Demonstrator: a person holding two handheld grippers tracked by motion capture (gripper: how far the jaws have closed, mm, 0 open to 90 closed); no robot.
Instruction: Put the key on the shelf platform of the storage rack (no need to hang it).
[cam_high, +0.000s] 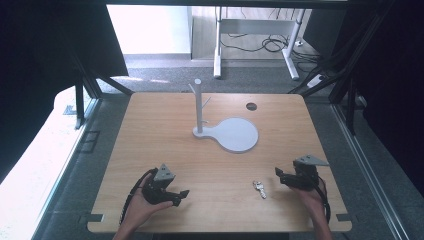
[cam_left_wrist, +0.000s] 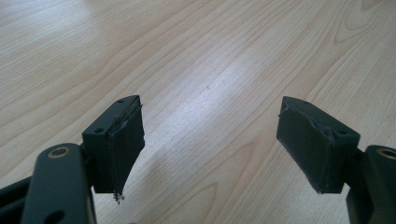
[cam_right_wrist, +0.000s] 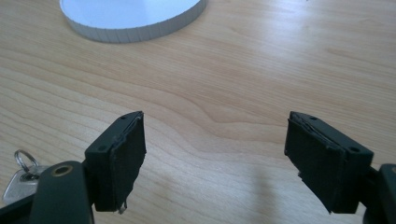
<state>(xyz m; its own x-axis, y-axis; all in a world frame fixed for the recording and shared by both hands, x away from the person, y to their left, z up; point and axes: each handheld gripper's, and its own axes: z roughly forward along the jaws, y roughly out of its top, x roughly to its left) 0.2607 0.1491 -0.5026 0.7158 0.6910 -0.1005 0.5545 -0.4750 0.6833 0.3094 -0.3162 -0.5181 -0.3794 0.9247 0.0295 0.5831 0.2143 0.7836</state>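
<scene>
My left gripper (cam_high: 177, 197) and right gripper (cam_high: 281, 176) sit low at the near edge of the table (cam_high: 150, 150), jaws spread wide, both empty. Key (cam_high: 259, 189) lies flat between them, nearer the right one, untouched. Farther out, the white stand (cam_high: 235, 135) with its hook post (cam_high: 198, 105) is bare. My read: nothing started; pick and hang both remain.

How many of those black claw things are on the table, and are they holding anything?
2. The left gripper is at the near left of the table; the right gripper is at the near right, beside the keys. Both stand open and empty.
</scene>
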